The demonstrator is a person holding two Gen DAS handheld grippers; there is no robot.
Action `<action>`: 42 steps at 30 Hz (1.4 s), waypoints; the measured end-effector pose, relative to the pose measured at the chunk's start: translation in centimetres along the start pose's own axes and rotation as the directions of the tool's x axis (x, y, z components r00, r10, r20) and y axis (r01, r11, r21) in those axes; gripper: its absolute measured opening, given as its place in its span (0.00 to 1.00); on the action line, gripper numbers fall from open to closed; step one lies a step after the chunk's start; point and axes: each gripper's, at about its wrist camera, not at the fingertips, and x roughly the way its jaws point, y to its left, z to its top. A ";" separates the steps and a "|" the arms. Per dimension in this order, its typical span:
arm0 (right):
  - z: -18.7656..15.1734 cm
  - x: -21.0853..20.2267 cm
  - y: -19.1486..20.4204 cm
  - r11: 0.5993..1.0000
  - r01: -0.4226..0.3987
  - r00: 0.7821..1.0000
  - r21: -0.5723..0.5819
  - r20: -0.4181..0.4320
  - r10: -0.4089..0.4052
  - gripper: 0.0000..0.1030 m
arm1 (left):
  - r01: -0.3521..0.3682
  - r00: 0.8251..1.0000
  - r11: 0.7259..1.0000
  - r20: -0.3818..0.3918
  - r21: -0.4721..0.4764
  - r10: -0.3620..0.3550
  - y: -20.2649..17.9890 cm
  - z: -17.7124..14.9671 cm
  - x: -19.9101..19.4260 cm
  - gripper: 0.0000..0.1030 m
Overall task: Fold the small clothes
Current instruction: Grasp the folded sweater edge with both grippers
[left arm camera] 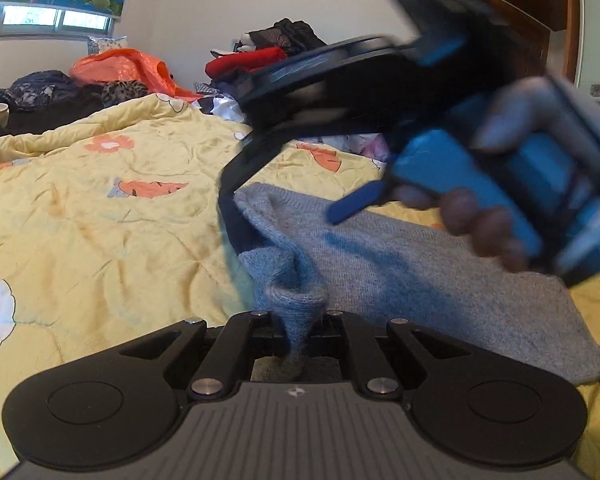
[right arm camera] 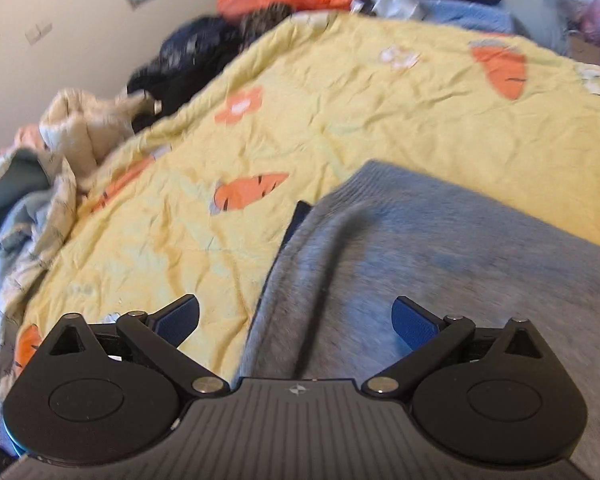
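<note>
1. My left gripper (left arm camera: pixel 298 332) is clamped on a pinched tuft of the grey knit garment (left arm camera: pixel 400 264); the fabric bunches into a narrow stem between the closed fingers.
2. My right gripper (right arm camera: pixel 296 322) stands with its blue-padded fingers (right arm camera: pixel 178 320) wide apart and nothing between them, poised over the near-left edge of the garment. In the left wrist view it appears blurred at upper right, held by a hand (left arm camera: pixel 484 224).
3. The garment lies on the yellow carrot-print quilt (right arm camera: pixel 340 120), near and to the right, with a dark navy band (left arm camera: pixel 236 224) along its left edge.
4. Handling, as I judge it: the knit is soft, light and limp; it drapes and wrinkles, will not keep a crease unaided, and stretches if pulled from one point.
5. Where to hold: I would take the near-left hem with the right fingers, opposite the left grip, so the edge lifts evenly.
6. Piled clothes (left arm camera: pixel 260 60) sit far across the bed, well apart from the work.
</note>
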 end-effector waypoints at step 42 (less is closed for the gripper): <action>-14.7 -15.6 -30.7 0.896 -0.099 0.959 0.433 0.281 -0.030 0.27 | 0.503 0.860 0.755 -0.329 0.421 -0.389 -26.4 -3.6 5.6 0.06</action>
